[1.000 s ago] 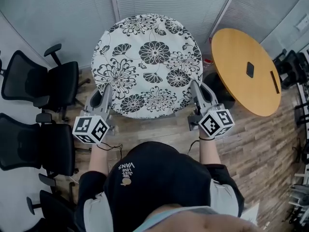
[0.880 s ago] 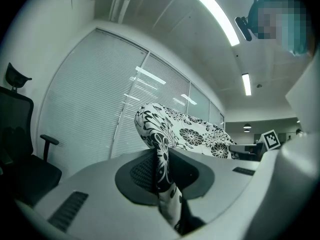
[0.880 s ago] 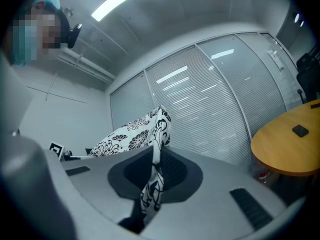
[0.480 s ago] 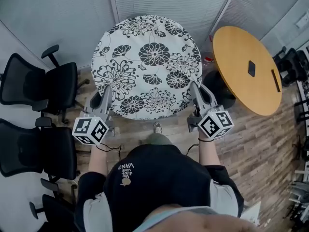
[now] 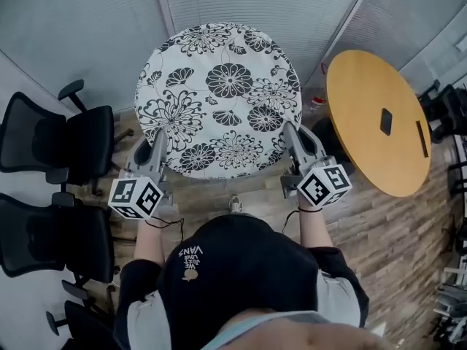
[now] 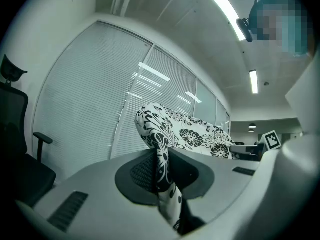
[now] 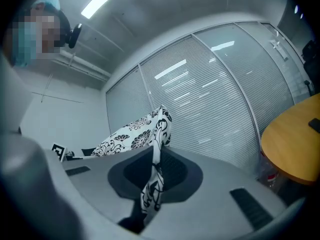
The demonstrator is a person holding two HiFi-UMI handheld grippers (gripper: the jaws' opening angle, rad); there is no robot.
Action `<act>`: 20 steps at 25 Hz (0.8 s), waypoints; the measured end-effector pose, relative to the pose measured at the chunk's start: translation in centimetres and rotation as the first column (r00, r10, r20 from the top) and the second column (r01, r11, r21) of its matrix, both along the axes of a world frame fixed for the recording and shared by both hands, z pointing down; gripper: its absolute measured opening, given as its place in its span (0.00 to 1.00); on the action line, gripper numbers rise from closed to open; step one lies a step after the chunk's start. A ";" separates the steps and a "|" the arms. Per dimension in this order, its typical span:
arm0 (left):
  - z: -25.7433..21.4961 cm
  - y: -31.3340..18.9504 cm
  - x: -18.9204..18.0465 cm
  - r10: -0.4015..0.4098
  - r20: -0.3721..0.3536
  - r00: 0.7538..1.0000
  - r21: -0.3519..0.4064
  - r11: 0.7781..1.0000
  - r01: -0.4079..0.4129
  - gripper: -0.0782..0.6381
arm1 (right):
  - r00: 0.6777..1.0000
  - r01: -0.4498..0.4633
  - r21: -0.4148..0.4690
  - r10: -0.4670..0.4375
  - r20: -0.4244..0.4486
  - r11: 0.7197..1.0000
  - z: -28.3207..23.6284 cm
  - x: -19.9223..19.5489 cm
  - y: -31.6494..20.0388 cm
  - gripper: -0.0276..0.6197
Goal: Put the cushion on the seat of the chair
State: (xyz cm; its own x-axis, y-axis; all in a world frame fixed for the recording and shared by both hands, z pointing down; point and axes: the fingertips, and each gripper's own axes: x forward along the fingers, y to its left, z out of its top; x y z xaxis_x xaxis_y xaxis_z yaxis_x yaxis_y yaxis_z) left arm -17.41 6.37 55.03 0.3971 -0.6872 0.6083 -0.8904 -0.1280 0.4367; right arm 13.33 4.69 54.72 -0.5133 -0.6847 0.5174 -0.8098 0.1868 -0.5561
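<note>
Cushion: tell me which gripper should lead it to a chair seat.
Probably left. Both clamp the cushion by its edge, but the black chairs stand beside the left gripper; the right gripper is next to the wooden table.

Office chairs [image 5: 73, 137] cut off at left edge, cushion [image 5: 219, 93] edges hidden inside jaws

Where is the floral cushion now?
Head view, centre: the floral cushion is held ahead of the person, near edge clamped by the left gripper and right gripper, black office chairs to its left, a round wooden table to its right.
</note>
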 end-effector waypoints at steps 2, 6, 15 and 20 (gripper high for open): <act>0.1 0.1 0.0 -0.003 0.002 1.000 -0.003 1.000 0.003 0.19 | 1.000 0.003 -0.005 -0.003 0.003 1.000 0.1 0.0 0.1 0.09; 0.4 0.2 0.1 -0.004 0.008 1.000 -0.012 1.000 0.005 0.19 | 1.000 0.006 -0.013 -0.006 0.007 1.000 0.5 0.1 0.1 0.09; 0.1 0.1 0.2 -0.013 0.023 1.000 -0.008 1.000 0.013 0.19 | 0.999 0.023 -0.019 -0.023 0.023 1.000 0.9 0.0 -0.1 0.09; 0.4 0.3 0.2 -0.012 0.019 1.000 -0.019 1.000 0.012 0.19 | 1.000 0.023 -0.025 -0.022 0.021 0.999 0.9 -0.2 0.1 0.09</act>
